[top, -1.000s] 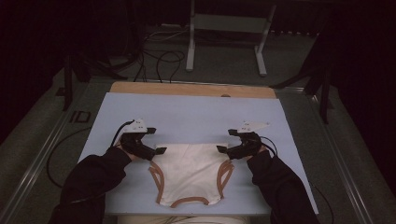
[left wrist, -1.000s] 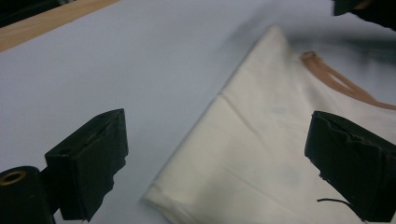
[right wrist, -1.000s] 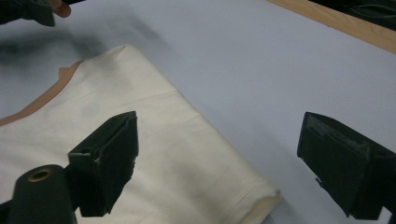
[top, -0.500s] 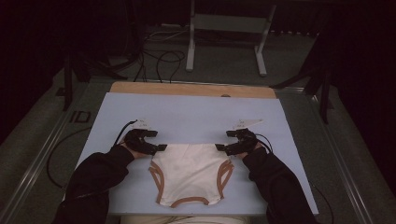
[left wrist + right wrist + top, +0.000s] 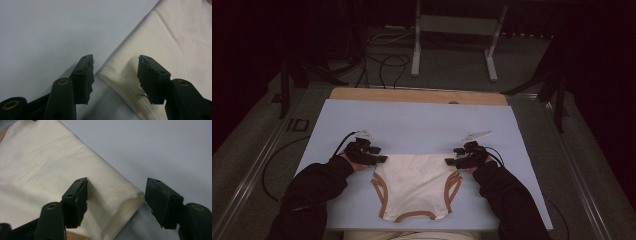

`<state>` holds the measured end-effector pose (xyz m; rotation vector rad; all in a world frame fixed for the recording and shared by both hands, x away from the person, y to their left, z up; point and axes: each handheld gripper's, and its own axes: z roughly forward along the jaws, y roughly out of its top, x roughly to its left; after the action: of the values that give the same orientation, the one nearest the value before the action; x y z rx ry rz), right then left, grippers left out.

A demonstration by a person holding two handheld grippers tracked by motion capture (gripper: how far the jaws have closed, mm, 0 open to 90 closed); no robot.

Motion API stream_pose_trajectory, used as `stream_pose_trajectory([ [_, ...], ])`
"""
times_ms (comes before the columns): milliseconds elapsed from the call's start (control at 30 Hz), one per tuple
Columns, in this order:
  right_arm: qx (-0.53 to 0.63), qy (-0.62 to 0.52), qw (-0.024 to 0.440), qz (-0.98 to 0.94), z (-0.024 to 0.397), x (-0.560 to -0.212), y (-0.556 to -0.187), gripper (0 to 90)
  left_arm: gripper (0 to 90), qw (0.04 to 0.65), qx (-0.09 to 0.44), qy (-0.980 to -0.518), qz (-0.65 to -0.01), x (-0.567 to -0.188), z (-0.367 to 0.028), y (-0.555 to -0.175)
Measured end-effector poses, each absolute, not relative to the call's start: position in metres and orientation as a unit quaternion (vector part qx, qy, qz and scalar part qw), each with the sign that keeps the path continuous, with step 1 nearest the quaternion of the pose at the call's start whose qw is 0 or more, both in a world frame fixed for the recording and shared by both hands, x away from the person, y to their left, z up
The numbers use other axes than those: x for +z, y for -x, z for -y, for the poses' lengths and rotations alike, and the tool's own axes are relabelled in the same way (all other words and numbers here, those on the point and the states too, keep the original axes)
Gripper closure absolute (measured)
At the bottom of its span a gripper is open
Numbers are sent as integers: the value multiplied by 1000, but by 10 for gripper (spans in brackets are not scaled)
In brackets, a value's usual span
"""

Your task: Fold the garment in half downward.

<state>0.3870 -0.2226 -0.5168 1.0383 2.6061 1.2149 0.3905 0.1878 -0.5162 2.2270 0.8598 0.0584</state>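
- On the blue mat [image 5: 422, 125], cream underwear [image 5: 417, 182] lies flat (brown-trimmed leg openings).
- Left gripper [image 5: 115, 75]: jaws closing, straddling a waistband corner, not yet pinching.
- Right gripper [image 5: 116, 202]: likewise, closing around the other corner.

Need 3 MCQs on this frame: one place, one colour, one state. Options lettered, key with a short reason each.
1. Where do the two grippers sit relative to the garment?
A. at the two far corners of its waistband
B. at the trimmed leg openings
C. both on its near hem

2. What colour is the trim on the garment's leg openings?
A. blue
B. orange-brown
C. black

3. How does the left gripper stand to the cloth?
A. clamped flat on it
B. jaws apart, the corner between them
C. away from the cloth

Key: 1 A, the left gripper and right gripper each straddle a waistband corner. 2 B, the high view shows orange-brown edging. 3 B, there is a gap on both sides of the corner.
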Motion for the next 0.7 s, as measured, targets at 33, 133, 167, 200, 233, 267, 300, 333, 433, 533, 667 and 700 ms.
stream_pose_trajectory([
  [33,397,-338,40,-852,223,-517,-388,407,511,368,19,-867,-335,-516,-189,-390],
  [133,392,-335,41,-856,223,-517,-388,516,563,365,18,-868,-335,-517,-190,-389],
  [167,393,-337,42,-854,223,-517,-388,550,577,365,19,-868,-337,-517,-190,-389],
  [200,392,-338,45,-854,223,-516,-388,608,609,366,18,-867,-338,-517,-190,-389],
  [233,390,-339,47,-855,224,-516,-388,652,634,366,17,-866,-339,-517,-190,-390],
  [267,390,-337,49,-856,225,-515,-388,683,654,365,16,-866,-341,-517,-190,-390],
  [300,388,-336,52,-857,226,-515,-388,721,691,364,16,-866,-342,-517,-190,-391],
  [333,386,-338,53,-857,226,-515,-388,761,712,364,15,-867,-341,-517,-190,-391],
  [433,383,-334,52,-859,226,-514,-387,820,811,362,8,-867,-341,-518,-191,-392],
  [533,379,-330,55,-863,223,-513,-386,862,877,363,3,-864,-349,-517,-190,-393],
  [667,382,-328,64,-861,223,-510,-387,869,890,366,17,-861,-352,-515,-190,-392],
  [700,384,-329,65,-860,224,-509,-387,869,890,368,21,-860,-353,-514,-191,-392],
])
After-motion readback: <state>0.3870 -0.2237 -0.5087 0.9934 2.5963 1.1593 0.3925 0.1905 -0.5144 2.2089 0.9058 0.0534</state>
